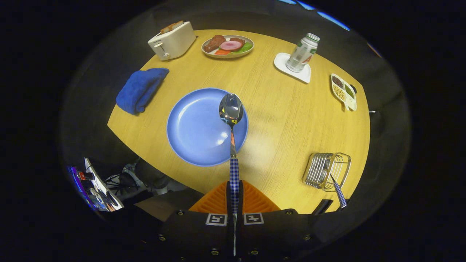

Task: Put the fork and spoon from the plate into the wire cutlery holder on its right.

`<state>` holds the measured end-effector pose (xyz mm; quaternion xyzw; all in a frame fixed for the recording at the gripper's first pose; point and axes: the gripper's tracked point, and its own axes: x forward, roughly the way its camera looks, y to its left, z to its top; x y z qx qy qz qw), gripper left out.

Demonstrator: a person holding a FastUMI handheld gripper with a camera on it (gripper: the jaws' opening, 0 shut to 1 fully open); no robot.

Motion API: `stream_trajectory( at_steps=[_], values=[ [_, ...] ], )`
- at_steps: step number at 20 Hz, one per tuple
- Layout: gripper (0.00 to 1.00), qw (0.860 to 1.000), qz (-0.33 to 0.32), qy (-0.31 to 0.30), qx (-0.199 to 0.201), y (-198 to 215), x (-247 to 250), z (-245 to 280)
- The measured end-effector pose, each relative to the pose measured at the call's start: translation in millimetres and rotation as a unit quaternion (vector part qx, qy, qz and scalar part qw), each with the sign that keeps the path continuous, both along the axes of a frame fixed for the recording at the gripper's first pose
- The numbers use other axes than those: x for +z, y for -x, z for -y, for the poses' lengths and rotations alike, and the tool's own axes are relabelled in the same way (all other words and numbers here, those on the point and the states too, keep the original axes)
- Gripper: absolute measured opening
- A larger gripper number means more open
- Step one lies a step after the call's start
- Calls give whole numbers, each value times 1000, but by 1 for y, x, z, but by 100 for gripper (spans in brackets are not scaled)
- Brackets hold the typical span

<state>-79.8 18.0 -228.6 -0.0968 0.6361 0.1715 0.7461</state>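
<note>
The gripper [234, 203] is clamped on the checked handle of the spoon [232, 123], both fingers pressing its sides; the spoon's long axis runs straight ahead along the fingers, bowl at the far end, handle end back between them. Beyond the fingertips the bowl hangs over the right part of the blue plate [196, 131], which lies on the wooden table [284, 120]; whether the spoon touches the plate cannot be told. Off to the right of the fingers stands the wire cutlery holder [326, 171]; the fork [338, 191] rests in it, its checked handle slanting out toward the near table edge. Farther on, left of the plate, lies a blue cloth [140, 89]; beyond that a toaster [172, 40], a dish of food [228, 46], a bottle [302, 53] on a white coaster [304, 74], and a divided snack tray [343, 91] at the right; dark booth surrounds the table.
</note>
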Motion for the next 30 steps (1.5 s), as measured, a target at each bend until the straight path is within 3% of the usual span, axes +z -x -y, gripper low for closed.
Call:
stream_trajectory(
  at_steps=[10, 18, 23, 30],
  values=[
    [2, 996, -17, 47, -76, 24, 16, 105],
    [2, 989, -46, 104, -100, 32, 26, 172],
    [2, 982, -76, 140, -104, 33, 20, 197],
    [2, 972, -134, 177, -79, 26, 5, 202]
  ],
)
